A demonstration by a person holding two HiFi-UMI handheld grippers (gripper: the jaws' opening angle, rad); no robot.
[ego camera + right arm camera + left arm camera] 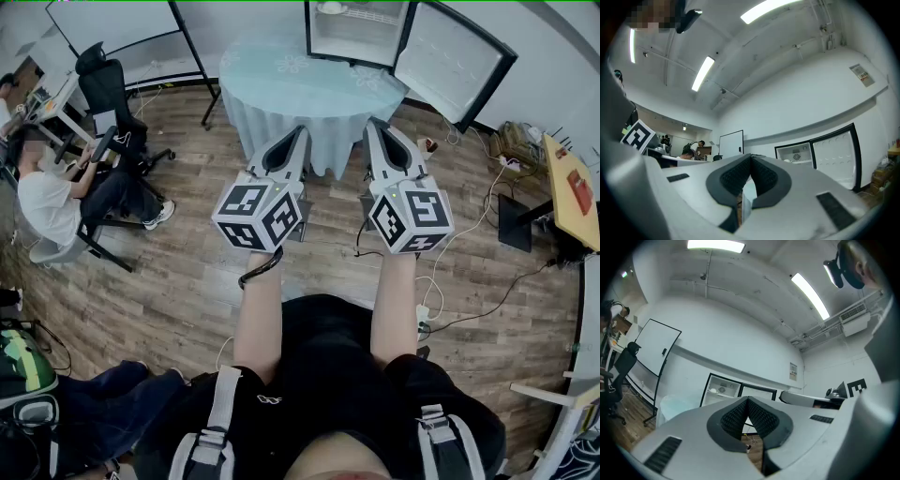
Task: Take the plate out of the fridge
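Both grippers are held side by side, about level, in front of the person's forearms.

Left gripper [298, 133]: jaws closed, ribbed pads meeting at the tips, nothing between them.

Right gripper [376, 125]: jaws likewise closed tip to tip, empty.

Off to the left of the left jaws: a seated person [47, 202] at a desk.

Ahead of and below both sets of jaws, well apart from the tips: a round worktop [281, 89] under a pale blue cloth.

Beyond it, ahead of the jaws: a small fridge [361, 42] at the worktop's far side. Its door [457, 61] is swung open, to the right of the right jaws.

Plate [331, 7]: white, on the upper shelf inside the fridge, far ahead of both jaws, untouched.

Far left of the left jaws: a whiteboard [122, 37] on a stand.
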